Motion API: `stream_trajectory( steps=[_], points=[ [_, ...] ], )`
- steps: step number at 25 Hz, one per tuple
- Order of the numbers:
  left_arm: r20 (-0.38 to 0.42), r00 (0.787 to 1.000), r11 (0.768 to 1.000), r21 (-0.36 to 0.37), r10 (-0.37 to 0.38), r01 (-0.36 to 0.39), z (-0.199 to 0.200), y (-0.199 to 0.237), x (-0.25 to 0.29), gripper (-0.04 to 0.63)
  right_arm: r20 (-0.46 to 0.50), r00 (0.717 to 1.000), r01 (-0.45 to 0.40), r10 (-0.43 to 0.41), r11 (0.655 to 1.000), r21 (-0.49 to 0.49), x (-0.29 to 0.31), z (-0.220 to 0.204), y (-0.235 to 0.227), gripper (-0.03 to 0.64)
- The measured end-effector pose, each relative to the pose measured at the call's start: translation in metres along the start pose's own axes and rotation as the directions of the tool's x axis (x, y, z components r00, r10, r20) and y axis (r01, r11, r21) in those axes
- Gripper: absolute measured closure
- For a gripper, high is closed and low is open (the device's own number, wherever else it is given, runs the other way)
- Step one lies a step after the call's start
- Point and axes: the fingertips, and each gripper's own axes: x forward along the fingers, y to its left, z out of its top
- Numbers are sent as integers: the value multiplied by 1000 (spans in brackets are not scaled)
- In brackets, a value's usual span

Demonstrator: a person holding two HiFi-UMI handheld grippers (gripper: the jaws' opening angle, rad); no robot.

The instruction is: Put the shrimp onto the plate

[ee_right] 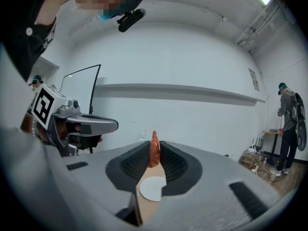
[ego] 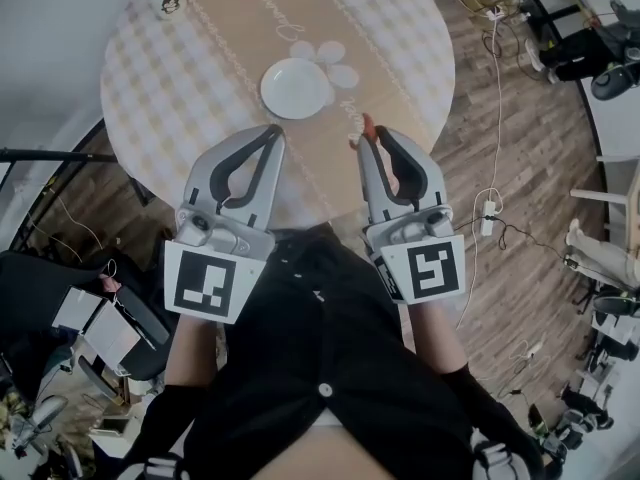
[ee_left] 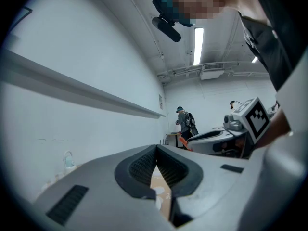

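Note:
An orange-red shrimp (ee_right: 154,149) stands upright, pinched between the tips of my right gripper (ee_right: 154,154). In the head view the shrimp (ego: 367,124) pokes out past the right gripper (ego: 372,138), which is held near the table's front edge, to the right of and nearer than the plate. The white round plate (ego: 297,88) is bare and sits on the brown runner; it also shows between the right jaws as a pale disc (ee_right: 152,188). My left gripper (ego: 272,134) is shut with nothing in it, just short of the plate (ee_left: 158,192); its jaw tips touch (ee_left: 156,154).
A round table (ego: 160,88) with a checked cloth and a brown runner (ego: 300,8) with flower prints. A small cup-like object (ego: 172,5) stands at the far left. Wooden floor with cables and a power strip (ego: 488,213) lies right; a person (ee_right: 291,129) stands in the room.

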Motion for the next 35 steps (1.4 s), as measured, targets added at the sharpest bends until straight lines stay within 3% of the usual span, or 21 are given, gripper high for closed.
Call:
stream_trajectory(
  steps=[13,35],
  points=[
    [-2,998,997,18,70,-69,8,-9,-4,592,19,997,-81,81,997,-9,1,2,-2,566],
    [-15,991,991,4,131,-131,0,1,-14,592,-7,990,-138,138,990,-16,17,-9,8,566]
  ],
)
